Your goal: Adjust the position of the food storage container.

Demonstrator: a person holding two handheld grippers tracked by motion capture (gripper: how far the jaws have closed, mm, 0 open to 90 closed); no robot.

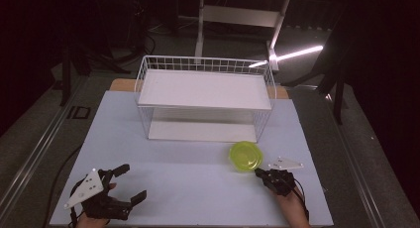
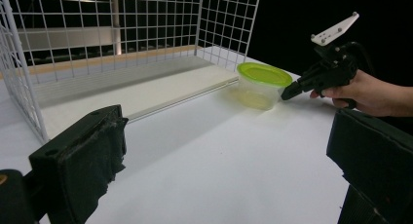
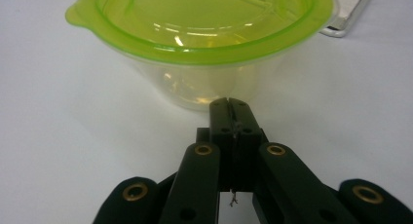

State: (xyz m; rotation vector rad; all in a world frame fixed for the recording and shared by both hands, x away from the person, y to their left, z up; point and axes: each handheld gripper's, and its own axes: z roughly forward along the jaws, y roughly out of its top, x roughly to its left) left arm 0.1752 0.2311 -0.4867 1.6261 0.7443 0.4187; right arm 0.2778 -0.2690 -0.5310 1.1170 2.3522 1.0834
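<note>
Right gripper view: right gripper [image 3: 229, 103], jaws together, nosing green-lidded plastic tub [image 3: 204, 48]; seemingly light, slick; best pinched at rim.

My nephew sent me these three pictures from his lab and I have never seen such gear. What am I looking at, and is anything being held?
A person sits at a white table with a hand-held two-jaw gripper in each hand. One picture looks down from above; the other two come from cameras riding on each gripper. On the table stand a white wire basket and a clear tub with a green lid. The left gripper rests open and holds nothing. The right gripper is shut, its tips right at the tub's side, and it grips nothing.
</note>
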